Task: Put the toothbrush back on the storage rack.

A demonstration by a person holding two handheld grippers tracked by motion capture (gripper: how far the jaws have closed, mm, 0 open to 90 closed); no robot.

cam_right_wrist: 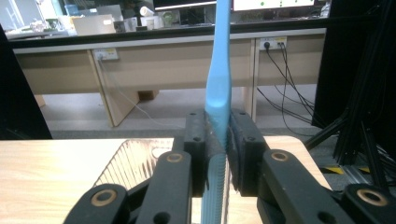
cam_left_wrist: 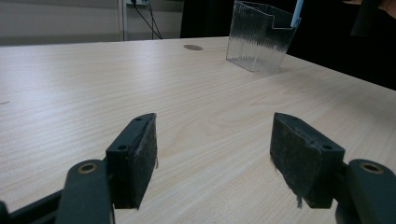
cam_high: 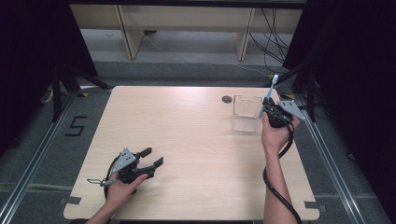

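A light blue toothbrush (cam_high: 270, 94) stands nearly upright in my right gripper (cam_high: 271, 111), at the table's far right. In the right gripper view its handle (cam_right_wrist: 218, 93) is pinched between the two black pads, so the gripper (cam_right_wrist: 219, 140) is shut on it. A clear ribbed plastic container (cam_high: 246, 114) stands just left of that gripper, and the brush's lower end hangs beside its right wall (cam_left_wrist: 285, 35). My left gripper (cam_high: 152, 157) rests low near the table's front left, open, with only bare wood between its pads (cam_left_wrist: 135, 156).
The wooden table (cam_high: 187, 140) has a round cable hole (cam_high: 227, 99) near its far edge, left of the container. Dark frame posts and cables stand right of the table. Beyond the far edge are desk legs and floor cables.
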